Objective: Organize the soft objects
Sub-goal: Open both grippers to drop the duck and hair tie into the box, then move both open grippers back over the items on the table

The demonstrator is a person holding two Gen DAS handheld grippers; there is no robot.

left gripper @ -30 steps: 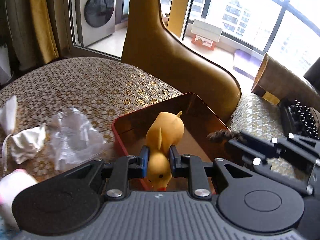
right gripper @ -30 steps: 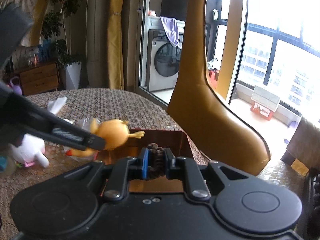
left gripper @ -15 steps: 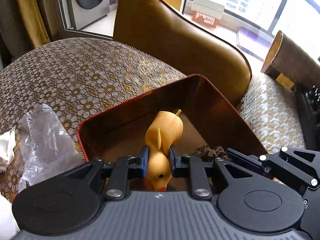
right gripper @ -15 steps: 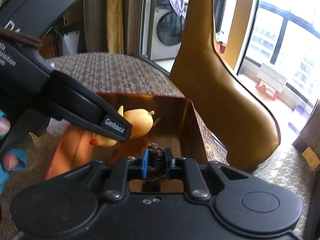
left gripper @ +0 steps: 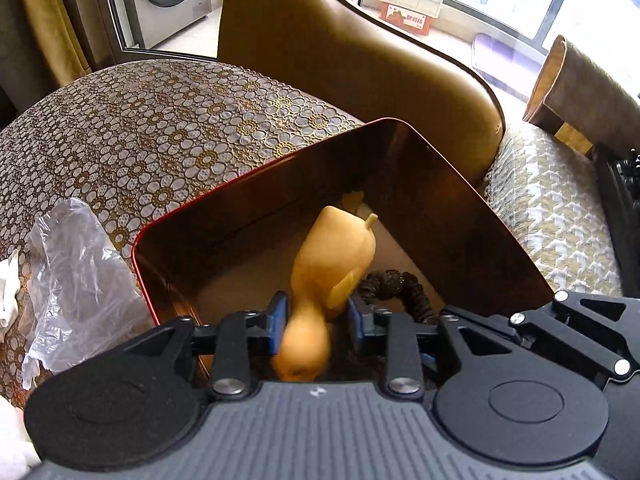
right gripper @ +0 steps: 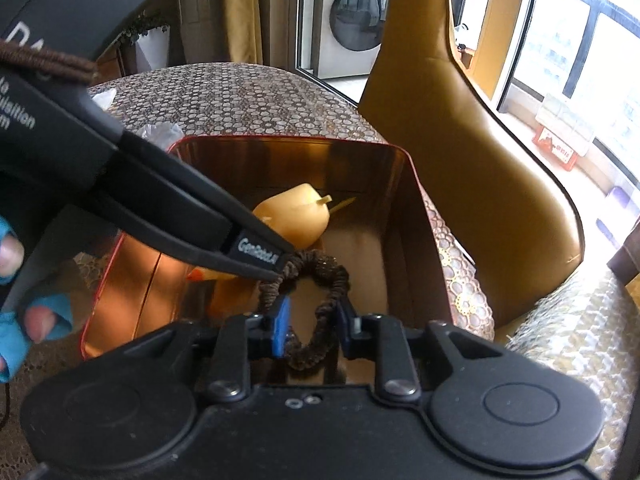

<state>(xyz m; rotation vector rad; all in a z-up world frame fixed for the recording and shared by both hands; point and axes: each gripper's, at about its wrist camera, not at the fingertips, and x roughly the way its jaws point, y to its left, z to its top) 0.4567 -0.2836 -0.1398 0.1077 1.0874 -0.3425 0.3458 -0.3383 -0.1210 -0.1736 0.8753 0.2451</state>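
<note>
A yellow rubber pig toy (left gripper: 332, 256) hangs inside the red metal tin (left gripper: 248, 184), between the parted fingers of my left gripper (left gripper: 316, 320); its head is blurred. My right gripper (right gripper: 312, 320) is open inside the same tin (right gripper: 404, 216), with a brown hair scrunchie (right gripper: 316, 288) loose between its fingers. The pig (right gripper: 296, 220) and the left gripper's finger (right gripper: 224, 236) show in the right wrist view. The scrunchie (left gripper: 396, 284) lies beside the pig in the left wrist view.
A crumpled clear plastic bag (left gripper: 76, 276) and a white cloth (left gripper: 8, 288) lie left of the tin on the patterned tablecloth (left gripper: 160, 128). A tan leather chair back (left gripper: 360, 64) stands behind the tin. A cushioned seat (left gripper: 560, 216) is to the right.
Both grippers dropped deeper into the tin and opened. The pig slips down from the left fingers. The scrunchie has sprung open between the right fingers.
</note>
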